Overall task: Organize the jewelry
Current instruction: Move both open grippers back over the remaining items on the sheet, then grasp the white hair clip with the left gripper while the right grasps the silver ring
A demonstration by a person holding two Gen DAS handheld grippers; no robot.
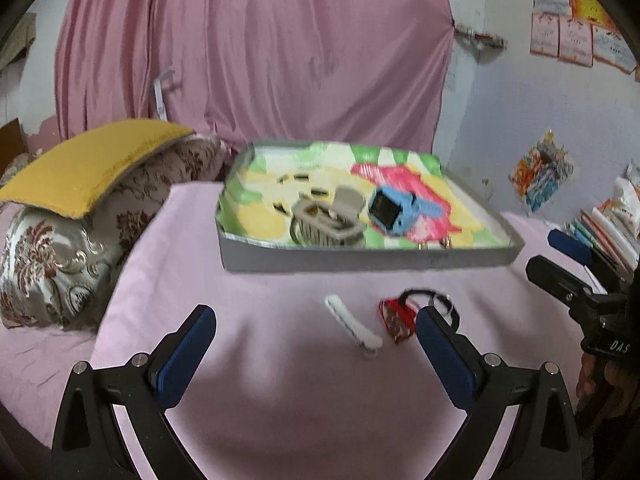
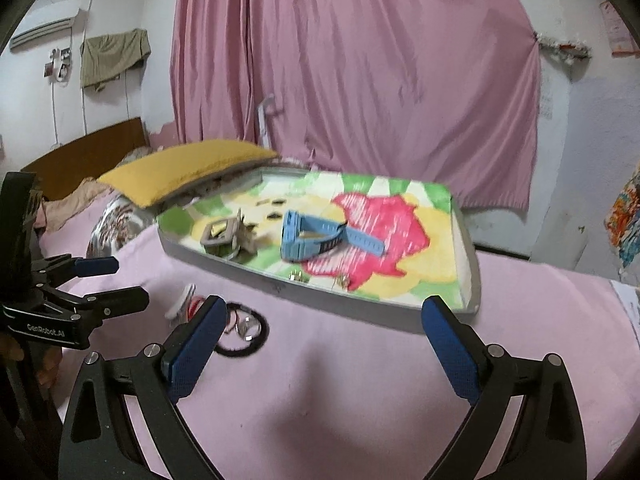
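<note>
A shallow grey tray (image 1: 360, 260) with a flowered lining lies on the pink bedsheet. In it lie a blue watch (image 1: 394, 208), a beige watch (image 1: 324, 220) and small dark and gold pieces. The tray (image 2: 468, 240), blue watch (image 2: 308, 240) and beige watch (image 2: 222, 236) also show in the right wrist view. On the sheet before the tray lie a white hair clip (image 1: 354, 326), a red item (image 1: 396, 318) and a black cord necklace (image 2: 244, 332). My left gripper (image 1: 316, 322) is open and empty, just short of the clip. My right gripper (image 2: 324, 316) is open and empty above the sheet.
A yellow cushion (image 1: 92, 164) rests on a patterned pillow (image 1: 60, 248) to the left of the tray. A pink curtain (image 1: 256, 48) hangs behind. Books and packets (image 1: 608, 224) are stacked at the right. A wooden headboard (image 2: 88, 148) stands at the far left.
</note>
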